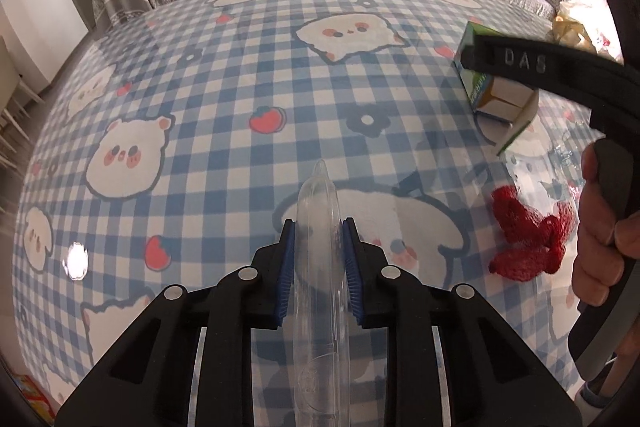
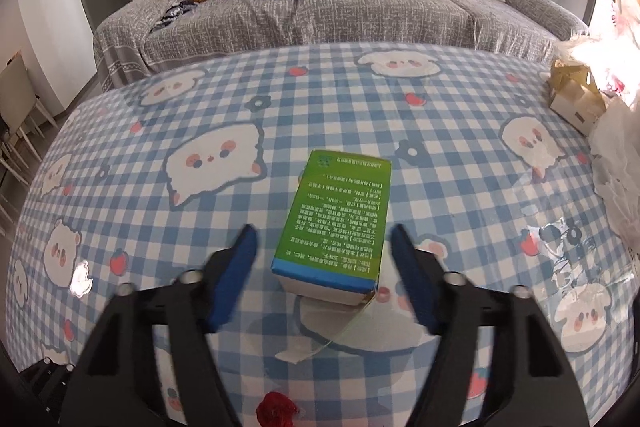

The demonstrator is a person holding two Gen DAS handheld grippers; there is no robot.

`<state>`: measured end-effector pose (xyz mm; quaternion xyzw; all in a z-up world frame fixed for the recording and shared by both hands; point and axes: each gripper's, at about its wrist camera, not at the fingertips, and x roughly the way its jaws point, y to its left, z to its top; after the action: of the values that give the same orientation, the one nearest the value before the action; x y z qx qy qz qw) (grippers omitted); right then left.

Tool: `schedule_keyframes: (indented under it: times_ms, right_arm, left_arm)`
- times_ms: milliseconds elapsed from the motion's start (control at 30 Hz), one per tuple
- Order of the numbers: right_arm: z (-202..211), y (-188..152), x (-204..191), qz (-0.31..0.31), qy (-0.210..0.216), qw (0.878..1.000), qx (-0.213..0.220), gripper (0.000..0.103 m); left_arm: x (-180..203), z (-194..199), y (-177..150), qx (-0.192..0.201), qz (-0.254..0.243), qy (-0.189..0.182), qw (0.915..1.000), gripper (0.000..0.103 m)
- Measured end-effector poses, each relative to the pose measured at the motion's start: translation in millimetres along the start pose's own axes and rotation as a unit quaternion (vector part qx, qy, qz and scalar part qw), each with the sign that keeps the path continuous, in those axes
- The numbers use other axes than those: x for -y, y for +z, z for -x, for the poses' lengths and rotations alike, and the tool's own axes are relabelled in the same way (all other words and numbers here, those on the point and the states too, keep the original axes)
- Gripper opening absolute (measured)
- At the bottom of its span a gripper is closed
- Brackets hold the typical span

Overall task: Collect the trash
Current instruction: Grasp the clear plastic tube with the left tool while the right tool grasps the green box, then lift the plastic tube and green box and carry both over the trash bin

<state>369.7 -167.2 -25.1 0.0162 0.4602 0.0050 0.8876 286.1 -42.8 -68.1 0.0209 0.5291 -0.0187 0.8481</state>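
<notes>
My left gripper point(image 1: 318, 227) is shut on a long clear plastic shell point(image 1: 318, 267), which sticks out past the blue pads over the checked tablecloth point(image 1: 224, 99). A green carton point(image 2: 336, 219) with an open flap lies on the cloth in the right wrist view. My right gripper point(image 2: 324, 229) is open, with one finger on each side of the carton and a gap at both sides. In the left wrist view the same carton point(image 1: 476, 83) sits at the right, partly behind a black finger point(image 1: 520, 61) of the right gripper. A red mesh net point(image 1: 528, 239) lies near a hand point(image 1: 600, 227).
A small beige box point(image 2: 576, 99) and white plastic bags point(image 2: 616, 147) crowd the table's right edge. A crumpled clear wrapper point(image 2: 560, 239) lies to the right of the carton. A grey sofa point(image 2: 400, 15) piled with clothes stands behind the table, and chairs point(image 2: 16, 115) at the left.
</notes>
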Motion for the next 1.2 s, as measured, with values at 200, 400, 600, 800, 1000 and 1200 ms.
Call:
schedule_keyframes:
  times_ms: [200, 400, 600, 800, 1000, 1200]
  right_arm:
    - [-2.4, -4.6, 2.6, 0.006, -0.010, 1.000, 0.007, 0.050]
    - [2.7, -6.4, 5.5, 0.008, -0.014, 1.000, 0.008, 0.049]
    - [22.6, -4.9, 7.6, 0.007, -0.014, 1.000, 0.017, 0.048]
    - [44.6, -6.6, 11.6, 0.005, -0.016, 0.999, 0.027, 0.046]
    - [62.9, -19.5, 13.9, 0.006, -0.019, 0.999, 0.032, 0.046]
    - [84.7, -38.8, 12.9, 0.012, -0.018, 0.999, 0.039, 0.046]
  left_arm:
    - [-6.5, -2.9, 5.2, -0.002, 0.008, -0.005, 1.0000, 0.023]
    - [-6.7, 0.7, 4.4, -0.001, 0.008, -0.004, 1.0000, 0.023]
    - [-6.6, 15.3, 0.4, 0.008, 0.008, -0.003, 0.9999, 0.023]
    - [-10.3, 33.1, -5.7, 0.015, 0.010, -0.003, 0.9998, 0.023]
    - [-8.8, 48.1, -20.5, 0.020, 0.008, -0.004, 0.9998, 0.023]
    - [-13.1, 64.6, -38.0, 0.026, 0.014, -0.005, 0.9995, 0.023]
